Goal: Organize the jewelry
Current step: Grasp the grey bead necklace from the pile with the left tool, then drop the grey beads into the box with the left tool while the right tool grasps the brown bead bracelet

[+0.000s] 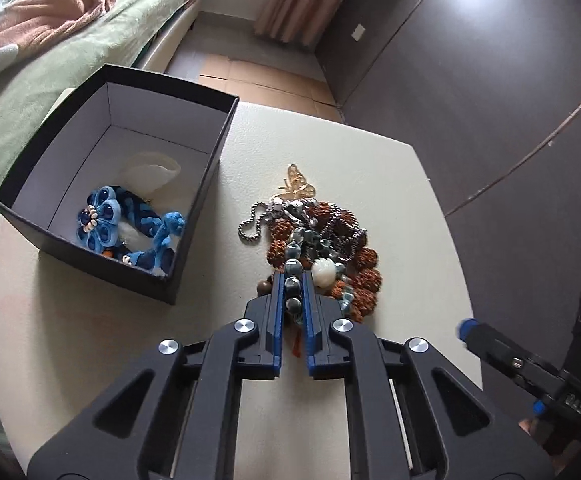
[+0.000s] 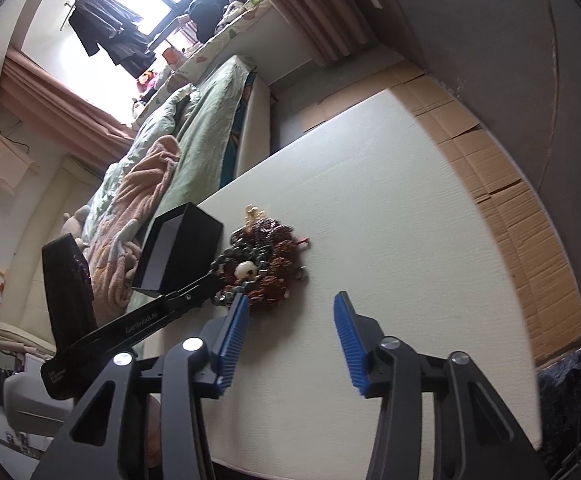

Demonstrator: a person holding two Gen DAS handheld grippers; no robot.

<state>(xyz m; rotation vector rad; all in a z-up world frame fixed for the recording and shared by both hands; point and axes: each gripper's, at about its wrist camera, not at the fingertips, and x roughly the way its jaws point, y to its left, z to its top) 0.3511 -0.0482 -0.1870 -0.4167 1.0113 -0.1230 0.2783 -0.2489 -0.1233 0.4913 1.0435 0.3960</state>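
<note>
A heap of jewelry (image 1: 322, 236) lies on the white table (image 1: 330, 148): brown seed beads, a silver ball chain, a gold butterfly piece (image 1: 299, 184) and a glass bead bracelet (image 1: 295, 268) with a white carved bead. My left gripper (image 1: 293, 280) is shut on the glass bead bracelet at the heap's near edge. A black box (image 1: 130, 184) to the left holds a blue flower piece (image 1: 100, 220) and a white bangle. My right gripper (image 2: 290, 304) is open and empty above the table, near the heap (image 2: 264, 260); the left gripper (image 2: 214, 276) reaches the heap there.
A bed with green and pink blankets (image 1: 42, 40) runs along the table's left side. Cardboard sheets (image 2: 510, 184) cover the floor beyond the table. A dark wall panel (image 1: 490, 80) stands to the right. The right gripper's body (image 1: 530, 364) shows at the table's right edge.
</note>
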